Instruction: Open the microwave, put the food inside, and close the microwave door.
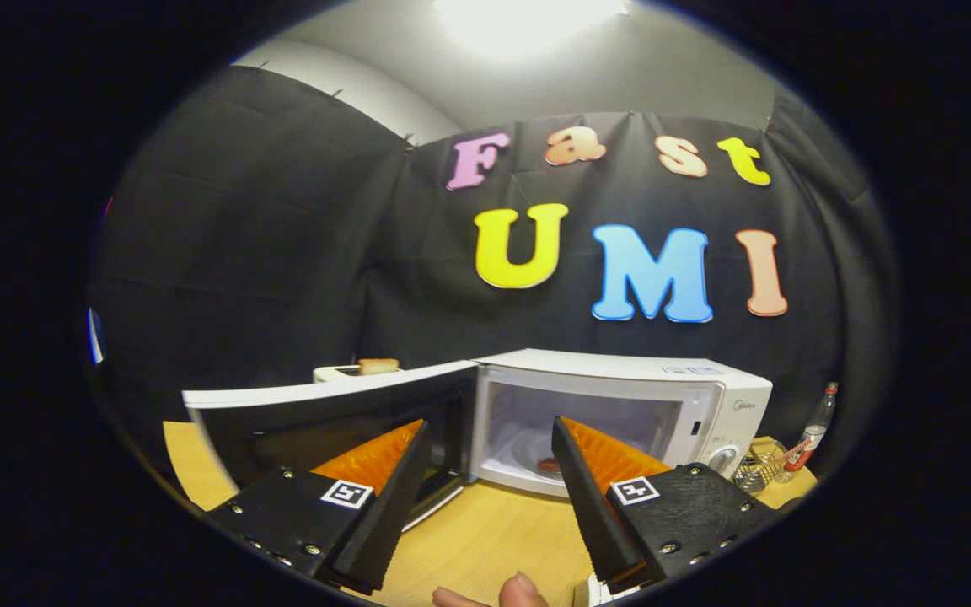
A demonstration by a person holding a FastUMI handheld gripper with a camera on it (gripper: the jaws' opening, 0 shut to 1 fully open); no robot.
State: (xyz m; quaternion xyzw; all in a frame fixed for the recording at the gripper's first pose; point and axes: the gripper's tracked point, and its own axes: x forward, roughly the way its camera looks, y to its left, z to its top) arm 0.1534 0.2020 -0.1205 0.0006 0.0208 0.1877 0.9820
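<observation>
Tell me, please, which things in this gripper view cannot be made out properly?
- Food on the microwave plate: partly behind one finger of the open, empty tool, too small to identify.
- Microwave dials: too small to see their settings.
- Toaster: mostly hidden behind the open door.
- Basket beside the bottle: contents too small, distorted.
- Fingertips below: cut off by the edge.

White microwave with a dark-windowed door on a light wood-grain table; reddish-brown food inside.
</observation>
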